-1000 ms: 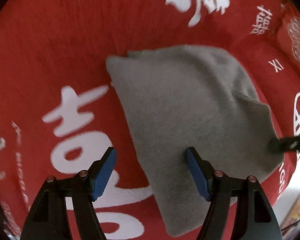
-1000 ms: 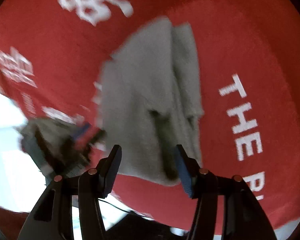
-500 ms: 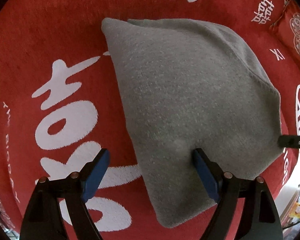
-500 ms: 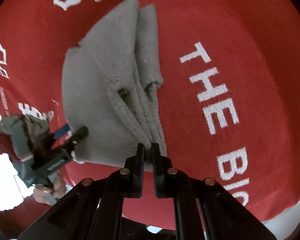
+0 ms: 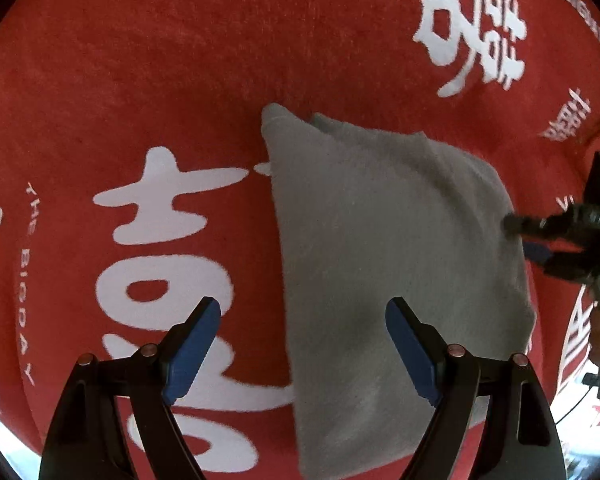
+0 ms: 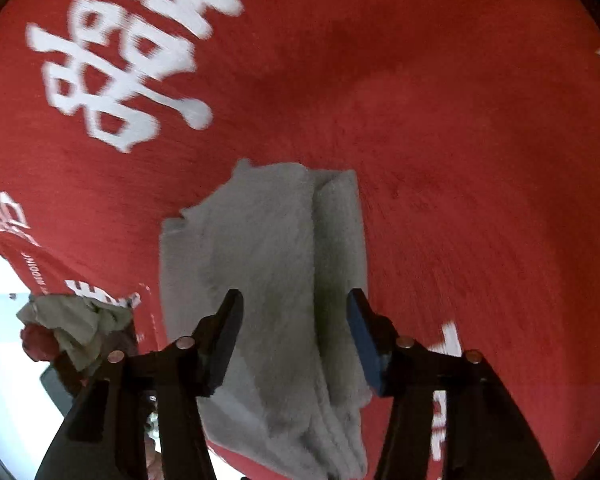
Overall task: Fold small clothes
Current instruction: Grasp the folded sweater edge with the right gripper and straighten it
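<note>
Here, a small gray folded cloth lies flat on a red cloth with big white letters and signs on it. The gray cloth looks soft and fuzzy. In the right wrist view, the gray cloth shows its folded layers stacked up along one side, with a long crease running down the middle.

The left gripper hangs over the near edge of the gray cloth. Its two blue pads are spread wide apart. One pad is over the red cloth and the other is over the gray cloth. It holds nothing.

The right gripper is over the gray cloth too. Its fingers are spread apart, one on each side of the crease. Nothing is pinched between them. In the left wrist view, the right gripper shows at the far right side, with its dark tip right at the edge of the gray cloth.

Past the edge of the red cloth, a crumpled pale green cloth sits in a heap.
</note>
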Available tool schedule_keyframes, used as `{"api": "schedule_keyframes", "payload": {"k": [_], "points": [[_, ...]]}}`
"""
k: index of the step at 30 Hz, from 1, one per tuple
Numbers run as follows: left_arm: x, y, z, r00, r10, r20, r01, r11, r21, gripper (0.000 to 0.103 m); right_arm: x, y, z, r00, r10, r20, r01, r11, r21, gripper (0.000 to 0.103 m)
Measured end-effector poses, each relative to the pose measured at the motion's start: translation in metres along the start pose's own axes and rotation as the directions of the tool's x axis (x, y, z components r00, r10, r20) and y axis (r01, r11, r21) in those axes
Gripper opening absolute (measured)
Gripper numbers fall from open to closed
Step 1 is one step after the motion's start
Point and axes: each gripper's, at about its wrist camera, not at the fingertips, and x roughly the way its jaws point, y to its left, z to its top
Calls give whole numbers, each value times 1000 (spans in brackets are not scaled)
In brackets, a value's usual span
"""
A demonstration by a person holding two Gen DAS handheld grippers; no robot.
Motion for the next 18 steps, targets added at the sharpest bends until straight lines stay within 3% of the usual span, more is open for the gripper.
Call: {"api": "schedule_keyframes", "payload": {"k": [3,4,6,8,12,18], "points": [[12,-5,3,1000,15,-27,-16,1000,-27,86,11,9,6,997,20,-73,-23,999,-28,13],[17,-5,2,999,20,-37,-21,999,-31,86,9,14,5,997,9,-71,-13,998,-67,9],[24,-7,-4,999,35,-38,-36,999,-36,86,2,23,4,998,-33,-53,26,990,-138,9],[27,-10,-5,997,63,-32,-64,997,-32,101,7,20,6,996,-64,-60,54,987,-152,9],[33,-7,-4,997,62,-51,-65,996,-57,102,31,-1,9,993,-85,-86,73,987,-142,9],[49,8,5,995,37,-92,-46,994,-104,102,22,-3,1,993,-88,-84,74,985,-154,9]]}}
